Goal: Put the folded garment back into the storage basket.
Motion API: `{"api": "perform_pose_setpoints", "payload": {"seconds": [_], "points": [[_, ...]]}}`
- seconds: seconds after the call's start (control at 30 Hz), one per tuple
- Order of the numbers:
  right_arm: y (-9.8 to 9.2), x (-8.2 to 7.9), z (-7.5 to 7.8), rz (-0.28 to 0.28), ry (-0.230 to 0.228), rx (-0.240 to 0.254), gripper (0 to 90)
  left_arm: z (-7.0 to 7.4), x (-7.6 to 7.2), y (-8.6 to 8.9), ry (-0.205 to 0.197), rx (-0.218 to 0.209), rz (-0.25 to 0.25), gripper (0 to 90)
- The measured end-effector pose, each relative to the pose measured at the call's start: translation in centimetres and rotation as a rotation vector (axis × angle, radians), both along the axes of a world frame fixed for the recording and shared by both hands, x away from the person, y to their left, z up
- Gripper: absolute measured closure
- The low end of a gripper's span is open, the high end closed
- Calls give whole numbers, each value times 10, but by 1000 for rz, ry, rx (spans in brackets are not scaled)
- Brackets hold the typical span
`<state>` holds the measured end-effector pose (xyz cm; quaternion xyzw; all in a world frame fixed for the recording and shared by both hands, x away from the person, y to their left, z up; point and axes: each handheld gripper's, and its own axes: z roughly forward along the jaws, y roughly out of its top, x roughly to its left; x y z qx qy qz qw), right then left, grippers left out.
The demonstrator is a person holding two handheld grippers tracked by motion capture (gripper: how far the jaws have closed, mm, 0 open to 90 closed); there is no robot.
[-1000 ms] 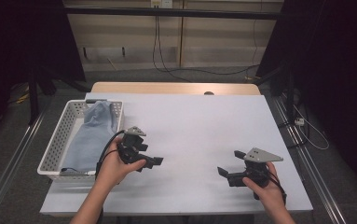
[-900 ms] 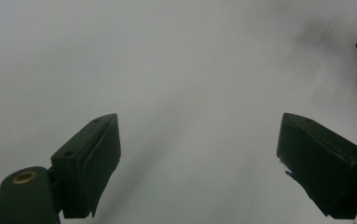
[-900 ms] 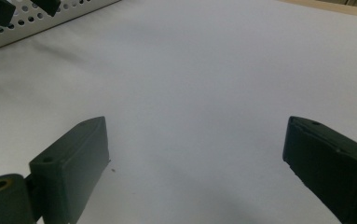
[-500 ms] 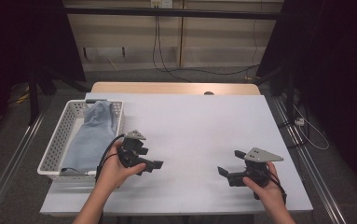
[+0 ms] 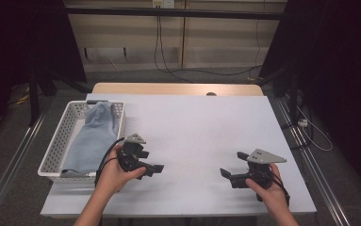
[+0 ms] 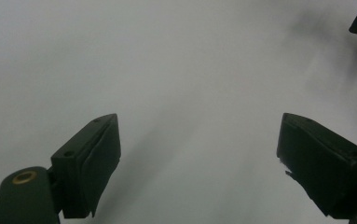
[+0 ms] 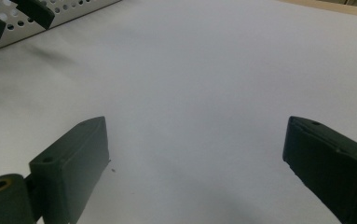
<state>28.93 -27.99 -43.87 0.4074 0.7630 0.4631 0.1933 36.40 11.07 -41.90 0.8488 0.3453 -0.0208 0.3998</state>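
While both jaws gape, left gripper (image 5: 153, 168) nears basket (image 5: 60, 141), seemingly.

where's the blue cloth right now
In the high view the blue cloth lies inside the white basket at the table's left edge, just left of the left gripper.

The blue cloth (image 5: 93, 136) hides the floor of the white basket (image 5: 58, 141). In the right gripper view that basket is cut off at the top edge. In the left gripper view the bench (image 6: 176, 84) is blurred.
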Motion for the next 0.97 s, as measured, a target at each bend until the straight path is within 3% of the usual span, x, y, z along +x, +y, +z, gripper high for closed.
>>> {"api": "perform_pose_setpoints", "payload": {"seconds": [0.97], "points": [[-3,0,1,8,-2,0,60,-7,-7,17,-3,-20,-4,126]]}}
